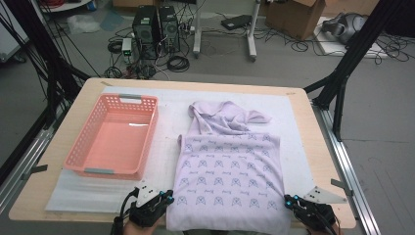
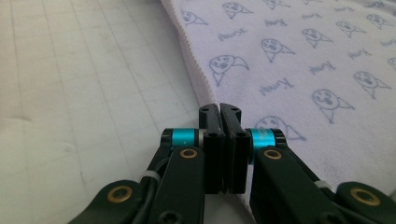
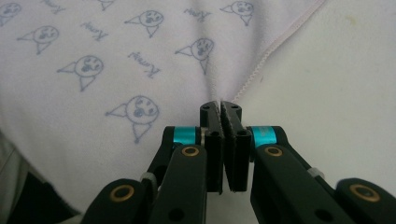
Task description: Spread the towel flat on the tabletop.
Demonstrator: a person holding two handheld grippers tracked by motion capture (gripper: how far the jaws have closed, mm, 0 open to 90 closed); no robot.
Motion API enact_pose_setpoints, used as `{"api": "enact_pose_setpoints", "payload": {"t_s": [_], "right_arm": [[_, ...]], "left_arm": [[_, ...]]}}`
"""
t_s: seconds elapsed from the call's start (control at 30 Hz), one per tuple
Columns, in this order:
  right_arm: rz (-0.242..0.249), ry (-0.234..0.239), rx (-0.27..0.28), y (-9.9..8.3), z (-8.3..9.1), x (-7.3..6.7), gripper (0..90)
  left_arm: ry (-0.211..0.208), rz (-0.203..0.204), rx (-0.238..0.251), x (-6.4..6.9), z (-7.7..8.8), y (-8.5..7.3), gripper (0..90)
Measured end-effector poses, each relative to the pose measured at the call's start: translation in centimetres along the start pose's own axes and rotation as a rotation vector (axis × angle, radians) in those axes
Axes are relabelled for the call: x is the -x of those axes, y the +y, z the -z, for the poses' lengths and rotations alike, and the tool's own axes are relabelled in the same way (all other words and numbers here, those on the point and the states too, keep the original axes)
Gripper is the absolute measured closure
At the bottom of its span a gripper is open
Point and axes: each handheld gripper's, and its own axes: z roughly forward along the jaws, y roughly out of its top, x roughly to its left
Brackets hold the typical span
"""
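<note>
The left hand-held gripper (image 1: 168,197) sits at the near edge of the bench (image 1: 318,147), at the left side of the lilac garment (image 1: 230,181). In the left gripper view its jaws stand pressed together, right at the garment's stitched left hem (image 2: 198,79); whether a fold of cloth is caught between the pads cannot be told. The right hand-held gripper (image 1: 289,200) sits at the garment's near right corner. In the right gripper view its jaws are pressed together too, with the stitched right hem (image 3: 266,53) running straight into the tips, so they look to be pinching the edge of the cloth.

The garment lies flat on the white mat (image 1: 166,147) that covers the bench, right of centre. Its lower part reaches the near edge, and its rumpled upper part (image 1: 220,115) points toward the far edge. It carries a printed pattern of small blue faces and words.

A pink plastic basket (image 1: 147,142) stands on the left half of the bench, near the garment's left side but apart from it. Nothing lies between either gripper and the cloth.
</note>
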Motion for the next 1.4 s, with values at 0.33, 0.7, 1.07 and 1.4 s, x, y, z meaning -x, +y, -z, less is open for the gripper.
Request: {"api": "enact_pose_setpoints", "payload": {"t_s": [0.33,0.7,1.07,1.4], "right_arm": [[0.029,0.039,-0.022,-2.1,2.7,-1.0,88.1],[-0.046,0.018,0.102,-1.9,3.8,-1.6,57.9],[-0.049,-0.087,0.013,1.1,-1.5,0.2,61.6],[-0.009,-0.025,-0.01,1.0,-0.9,0.3,86.9]], "left_arm": [[-0.082,-0.04,-0.071,1.0,3.0,-1.7,87.8],[-0.063,-0.001,0.062,0.9,2.3,-0.9,50.4],[0.001,-0.035,0.031,0.1,-2.0,1.0,50.7],[-0.089,-0.094,-0.01,-0.5,-1.0,0.7,86.5]]}}
